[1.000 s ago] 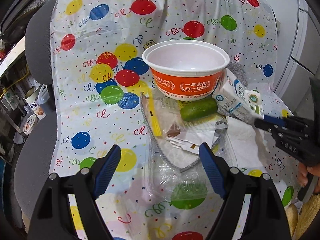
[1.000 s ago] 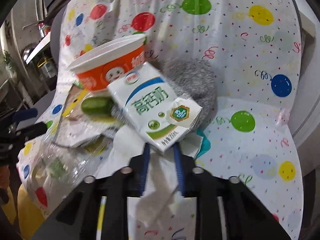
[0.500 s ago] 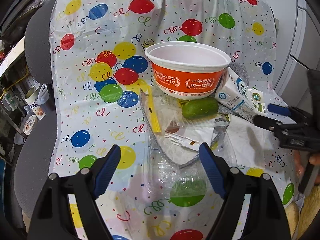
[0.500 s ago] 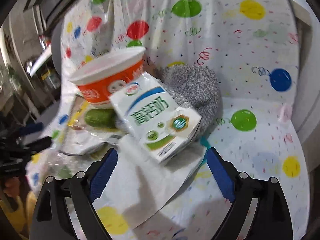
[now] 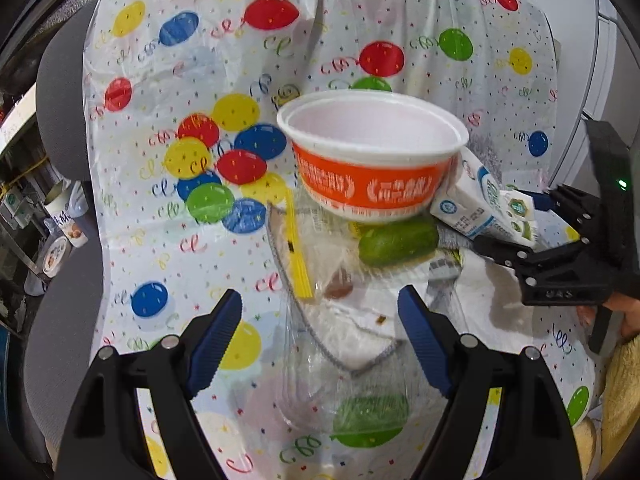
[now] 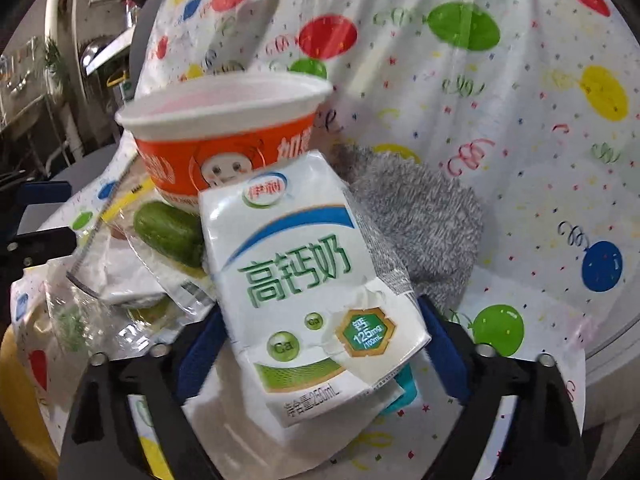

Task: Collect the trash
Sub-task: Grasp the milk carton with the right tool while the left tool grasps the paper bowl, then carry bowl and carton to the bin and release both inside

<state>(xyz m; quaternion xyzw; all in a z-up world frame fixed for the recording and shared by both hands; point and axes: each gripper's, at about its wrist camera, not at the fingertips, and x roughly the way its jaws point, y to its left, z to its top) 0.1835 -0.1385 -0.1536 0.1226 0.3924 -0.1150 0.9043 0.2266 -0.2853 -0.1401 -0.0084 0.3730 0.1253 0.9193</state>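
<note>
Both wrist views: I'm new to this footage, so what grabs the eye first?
An orange-and-white bowl stands on a balloon-print cover, with a green cucumber lying just in front. In the right wrist view a dented milk carton fills the middle, between the fingers of the right gripper.

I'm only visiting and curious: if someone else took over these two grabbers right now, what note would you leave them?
Left gripper: open, empty, above the clear plastic wrapper.
Right gripper: jaws closing around the milk carton, pads not pressing on it.
Pile on the balloon-print sheet: orange bowl, green cucumber, carton, tissue, grey cloth.
Done: trash lies heaped together.
Left: grip the carton, then clear the rest.
</note>
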